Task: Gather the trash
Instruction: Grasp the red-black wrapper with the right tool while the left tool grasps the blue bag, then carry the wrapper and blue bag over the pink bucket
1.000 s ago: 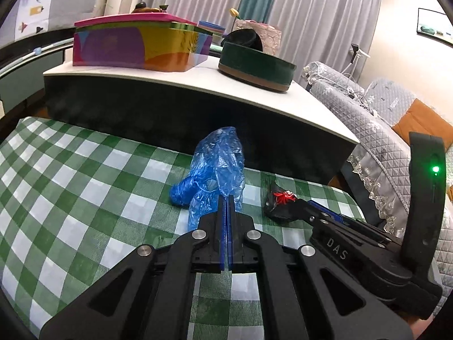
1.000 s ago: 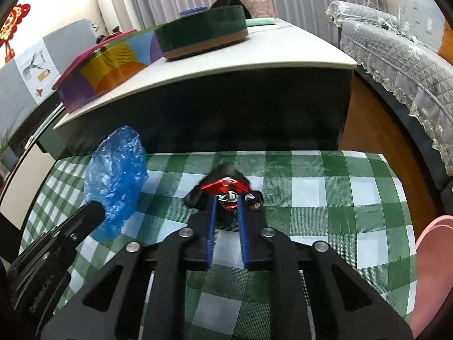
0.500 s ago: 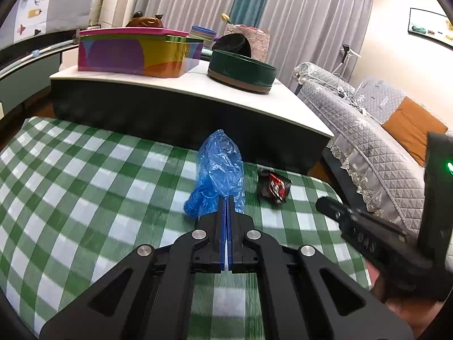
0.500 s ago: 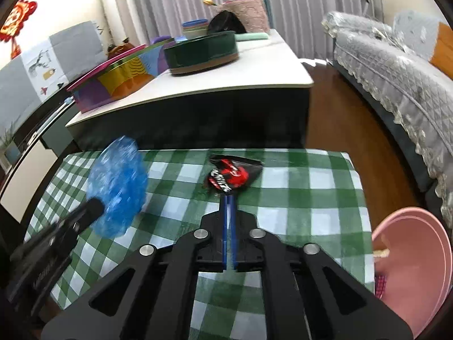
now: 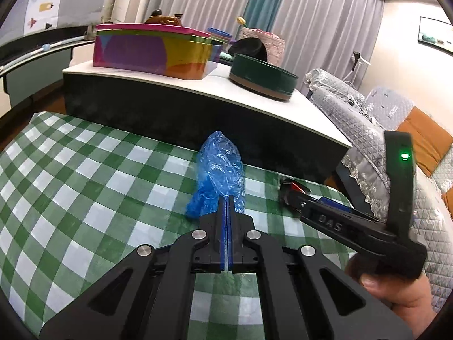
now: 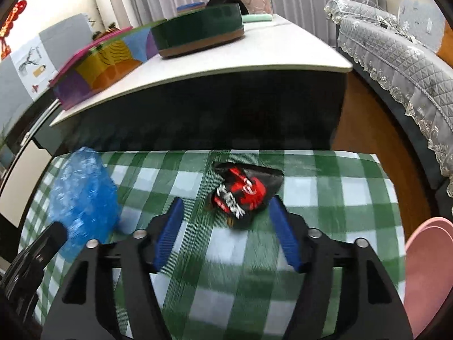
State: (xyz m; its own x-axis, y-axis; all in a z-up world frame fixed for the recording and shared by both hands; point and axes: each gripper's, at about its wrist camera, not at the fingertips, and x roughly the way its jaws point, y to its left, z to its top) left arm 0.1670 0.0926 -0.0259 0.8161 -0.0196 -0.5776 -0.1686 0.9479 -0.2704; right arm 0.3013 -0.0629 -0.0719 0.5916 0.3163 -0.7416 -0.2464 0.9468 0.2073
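Left gripper [image 5: 227, 198]: jaws pressed together on blue bag [image 5: 219, 167].
Right gripper [image 6: 226, 212]: jaws opening around uncollected wrapper [image 6: 243, 191].

The right gripper [image 6: 226, 212] points down at the checked cloth [image 6: 325, 195], and its jaws are opening. A black and red wrapper [image 6: 243, 192] lies on the cloth between the blue pads [image 6: 283, 235], which do not press it. To its left is a blue bag [image 6: 83, 195]. At its right is a pink bin [image 6: 427, 269].
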